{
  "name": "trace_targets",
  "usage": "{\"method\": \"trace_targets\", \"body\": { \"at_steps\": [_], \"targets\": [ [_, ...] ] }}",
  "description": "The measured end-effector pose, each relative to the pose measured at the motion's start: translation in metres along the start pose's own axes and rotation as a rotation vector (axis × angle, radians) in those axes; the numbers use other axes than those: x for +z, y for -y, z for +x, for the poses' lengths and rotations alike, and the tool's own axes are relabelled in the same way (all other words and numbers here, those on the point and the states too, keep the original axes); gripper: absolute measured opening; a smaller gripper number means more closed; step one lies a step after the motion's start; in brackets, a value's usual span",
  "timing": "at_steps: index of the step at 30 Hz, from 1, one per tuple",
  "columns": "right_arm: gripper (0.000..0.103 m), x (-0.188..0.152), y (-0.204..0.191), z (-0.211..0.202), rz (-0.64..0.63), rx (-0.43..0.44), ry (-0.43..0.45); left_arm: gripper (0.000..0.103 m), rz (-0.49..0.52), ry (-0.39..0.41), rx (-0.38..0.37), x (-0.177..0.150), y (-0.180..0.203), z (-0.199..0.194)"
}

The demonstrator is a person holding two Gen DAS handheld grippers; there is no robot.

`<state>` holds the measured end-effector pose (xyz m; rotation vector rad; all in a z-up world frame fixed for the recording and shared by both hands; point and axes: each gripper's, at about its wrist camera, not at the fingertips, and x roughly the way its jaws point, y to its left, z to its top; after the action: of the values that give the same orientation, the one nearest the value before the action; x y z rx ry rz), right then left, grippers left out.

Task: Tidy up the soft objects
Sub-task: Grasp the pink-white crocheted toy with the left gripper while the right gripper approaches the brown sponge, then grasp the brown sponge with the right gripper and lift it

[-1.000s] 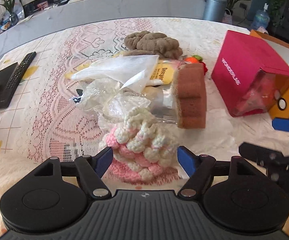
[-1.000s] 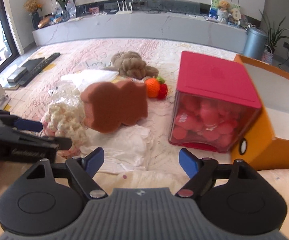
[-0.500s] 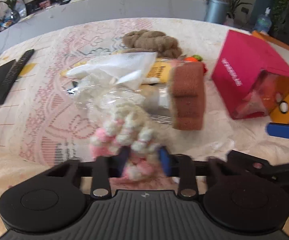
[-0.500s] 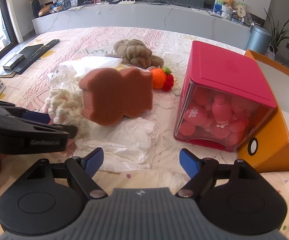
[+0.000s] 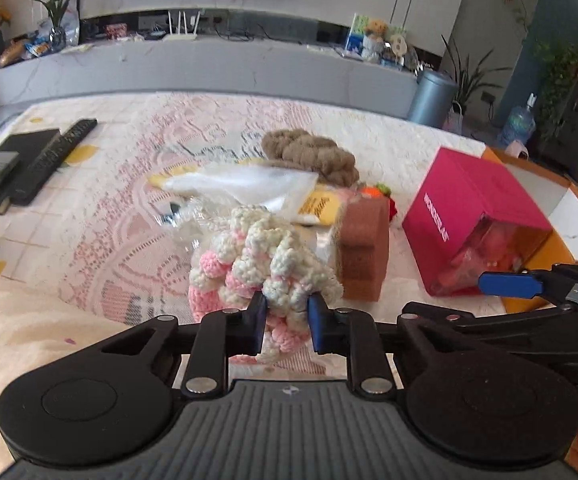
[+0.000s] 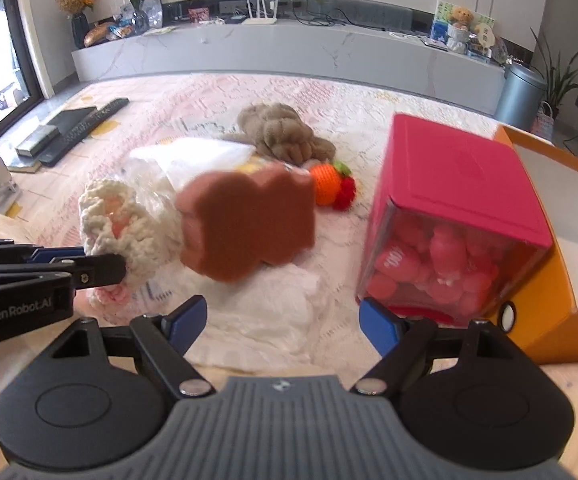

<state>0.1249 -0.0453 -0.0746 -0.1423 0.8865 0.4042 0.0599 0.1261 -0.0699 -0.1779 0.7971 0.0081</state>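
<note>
A pink and white crochet piece hangs lifted off the lace tablecloth, bunched between the blue pads of my left gripper, whose jaws are closing and press on it. In the right wrist view the same crochet piece shows at the left, with the left gripper on its near side. My right gripper stands open over a crumpled white plastic bag, holding nothing. A brown sponge stands on edge just beyond it. A brown plush and crocheted orange and red fruits lie farther back.
A red box with a clear front, full of pink shapes, stands at the right. An open orange box sits right behind it. Clear bags and a yellow packet lie mid-table. Remotes and a black case lie far left.
The left gripper's jaws went from wide apart around the crochet piece to squeezed on it, and the piece has risen off the cloth. The right gripper has hardly moved.
</note>
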Motion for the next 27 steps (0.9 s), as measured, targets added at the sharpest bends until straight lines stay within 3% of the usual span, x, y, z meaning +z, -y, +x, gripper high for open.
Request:
{"method": "trace_targets", "body": {
  "at_steps": [6, 15, 20, 22, 25, 27],
  "targets": [
    [0.087, 0.021, -0.017, 0.005, -0.044, 0.029, 0.043, 0.024, 0.001, 0.083, 0.059, 0.021, -0.011, -0.004],
    [0.090, 0.035, -0.030, 0.046, -0.060, 0.005, 0.009, 0.024, -0.079, 0.044, 0.028, 0.018, -0.032, 0.023],
    [0.090, 0.033, -0.033, 0.065, -0.035, 0.004, -0.034, 0.024, -0.071, 0.034, 0.020, 0.015, -0.031, 0.027],
    [0.087, 0.033, -0.035, 0.065, -0.051, -0.010, -0.025, 0.024, -0.066, 0.033, 0.017, 0.014, -0.030, 0.027],
    [0.074, 0.032, -0.032, 0.060, -0.054, -0.004, -0.024, 0.024, -0.060, 0.039, 0.017, 0.013, -0.028, 0.026],
    [0.054, 0.030, -0.028, 0.055, -0.035, 0.025, -0.030, 0.024, -0.057, 0.048, 0.016, 0.012, -0.027, 0.024]
  ]
}}
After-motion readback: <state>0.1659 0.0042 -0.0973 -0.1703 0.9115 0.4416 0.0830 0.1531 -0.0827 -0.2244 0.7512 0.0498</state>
